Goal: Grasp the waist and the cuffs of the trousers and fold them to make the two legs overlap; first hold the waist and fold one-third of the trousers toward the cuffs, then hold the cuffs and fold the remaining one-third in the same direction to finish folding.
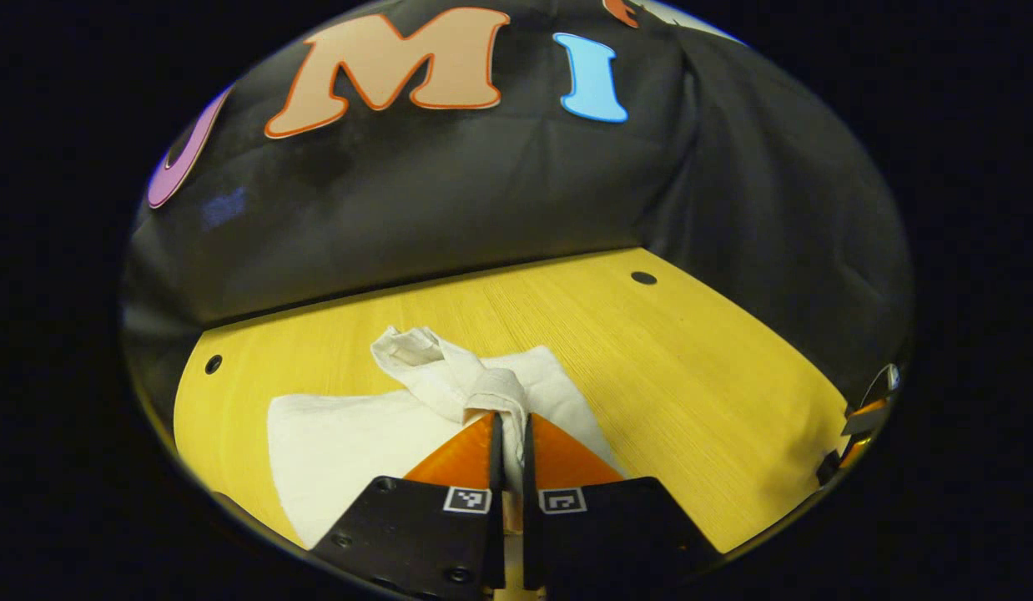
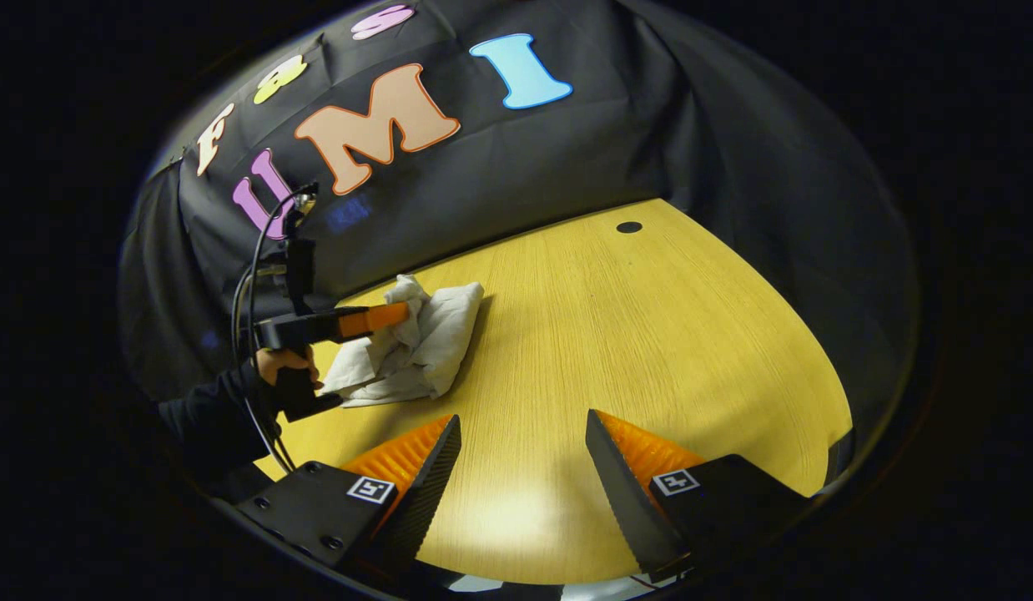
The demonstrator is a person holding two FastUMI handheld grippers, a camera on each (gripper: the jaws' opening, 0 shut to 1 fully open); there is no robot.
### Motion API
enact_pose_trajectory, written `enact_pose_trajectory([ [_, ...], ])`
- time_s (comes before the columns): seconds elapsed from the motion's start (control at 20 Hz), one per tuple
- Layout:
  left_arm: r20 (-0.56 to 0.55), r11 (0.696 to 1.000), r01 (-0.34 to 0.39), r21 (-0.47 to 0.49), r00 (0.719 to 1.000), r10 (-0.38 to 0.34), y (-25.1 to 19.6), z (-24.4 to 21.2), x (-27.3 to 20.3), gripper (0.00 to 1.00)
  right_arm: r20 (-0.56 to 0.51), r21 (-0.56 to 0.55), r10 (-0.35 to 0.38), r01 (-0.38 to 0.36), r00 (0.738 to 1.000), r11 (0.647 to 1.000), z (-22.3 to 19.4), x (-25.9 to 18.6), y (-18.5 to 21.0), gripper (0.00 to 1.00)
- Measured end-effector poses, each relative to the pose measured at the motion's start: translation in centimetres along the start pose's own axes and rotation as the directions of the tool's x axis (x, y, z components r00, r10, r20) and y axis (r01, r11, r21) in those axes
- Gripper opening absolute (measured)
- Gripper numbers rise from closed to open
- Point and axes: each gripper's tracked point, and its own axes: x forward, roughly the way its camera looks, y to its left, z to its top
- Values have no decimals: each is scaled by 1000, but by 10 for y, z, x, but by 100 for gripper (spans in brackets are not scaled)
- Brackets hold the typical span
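Trousers [image 1: 358,434] (bunched) pinched between left gripper [image 1: 510,421] fingers on table [image 2: 650,334]; right gripper [image 2: 523,430] wide apart, holding nothing.

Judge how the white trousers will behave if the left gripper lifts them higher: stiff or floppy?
Likely floppy: the trousers bunch and crease where the left gripper pinches them. Probably light, since one pinch holds a raised fold. The rest would likely drag across the smooth wooden table rather than stay put.
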Motion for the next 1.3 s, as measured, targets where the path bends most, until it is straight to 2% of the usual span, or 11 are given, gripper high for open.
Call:
enact_pose_trajectory([
  [0.05,-5,1000,6,1,1000,-6,-8,-4,0,13,-3,-2,13,-13,1000,1000,1,1,3,97],
  [0.1,2,1000,4,4,1000,-4,-12,-3,1,27,-5,-11,28,-28,1000,1000,2,3,7,97],
  [0.15,13,1000,16,1,1000,-16,-18,1,-1,34,-6,-25,40,-40,999,999,4,5,12,96],
  [0.2,17,1000,21,0,1000,-21,-23,3,-6,54,-7,-46,46,-46,999,998,5,9,15,96],
  [0.3,38,1000,-13,-6,999,13,-17,8,-24,94,-1,-95,49,-49,999,994,10,13,23,96],
  [0.65,215,988,-131,-83,966,146,61,35,-143,95,116,-215,107,-80,987,973,52,25,107,96],
  [0.75,247,978,-171,-121,949,196,92,40,-174,95,139,-232,139,-104,981,967,63,28,136,96],
  [0.9,290,959,-225,-172,919,268,134,47,-220,97,229,-245,161,-104,960,964,93,24,174,96],
  [1.0,323,945,-264,-191,892,315,158,52,-247,95,319,-248,165,-85,933,965,119,17,195,96],
  [1.15,374,925,-324,-199,847,377,187,62,-282,95,468,-247,150,-34,871,968,159,0,219,96],
  [1.3,425,898,-403,-176,792,439,213,71,-310,95,557,-261,130,25,821,965,175,-11,232,96],
])
